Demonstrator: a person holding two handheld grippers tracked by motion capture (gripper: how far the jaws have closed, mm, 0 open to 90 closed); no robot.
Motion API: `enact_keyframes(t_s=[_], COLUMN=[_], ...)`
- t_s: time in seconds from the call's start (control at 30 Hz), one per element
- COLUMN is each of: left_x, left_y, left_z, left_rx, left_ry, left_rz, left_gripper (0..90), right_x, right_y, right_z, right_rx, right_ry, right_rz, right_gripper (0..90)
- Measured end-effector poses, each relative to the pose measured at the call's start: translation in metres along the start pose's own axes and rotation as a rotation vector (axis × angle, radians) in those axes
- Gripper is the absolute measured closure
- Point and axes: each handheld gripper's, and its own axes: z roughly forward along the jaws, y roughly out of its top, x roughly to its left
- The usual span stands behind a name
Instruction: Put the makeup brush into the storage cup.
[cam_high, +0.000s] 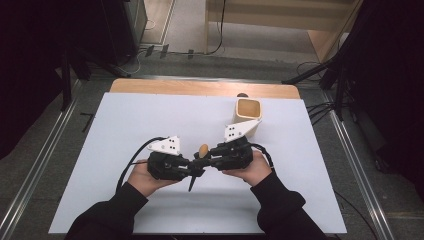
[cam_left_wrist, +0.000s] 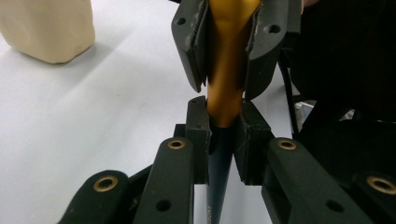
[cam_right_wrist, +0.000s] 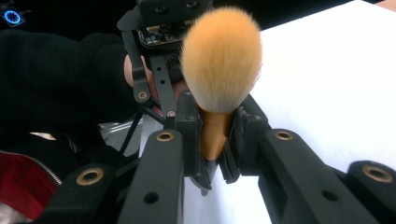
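A makeup brush with orange bristles, a gold ferrule and a black handle hangs between the two grippers above the white sheet. My right gripper is shut on the gold ferrule, just below the bristles. My left gripper is shut on the black handle where it meets the ferrule. The two gripper tips nearly touch. In the high view the brush head pokes up between my left gripper and right gripper, and the handle tip points toward the person.
A cream square cup stands open at the back right of the white sheet, also near the left gripper. The wooden table edge runs behind it. The person's hands and black sleeves come in from the near side.
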Motion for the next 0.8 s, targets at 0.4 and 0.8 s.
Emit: enact_keyframes(t_s=[0.4,0.8], left_x=[-0.001,-0.002], left_y=[0.002,-0.002], left_z=[-0.007,-0.011], left_rx=[-0.053,-0.118], left_ry=[-0.003,0.0], left_rz=[-0.002,-0.014], left_gripper=[79.5,79.4], right_x=[0.0,0.008], right_y=[0.0,-0.009], right_z=[-0.002,-0.001], right_rx=[-0.076,-0.191], right_ry=[-0.025,-0.072], right_rz=[0.017,-0.001], right_gripper=[45.7,27.0])
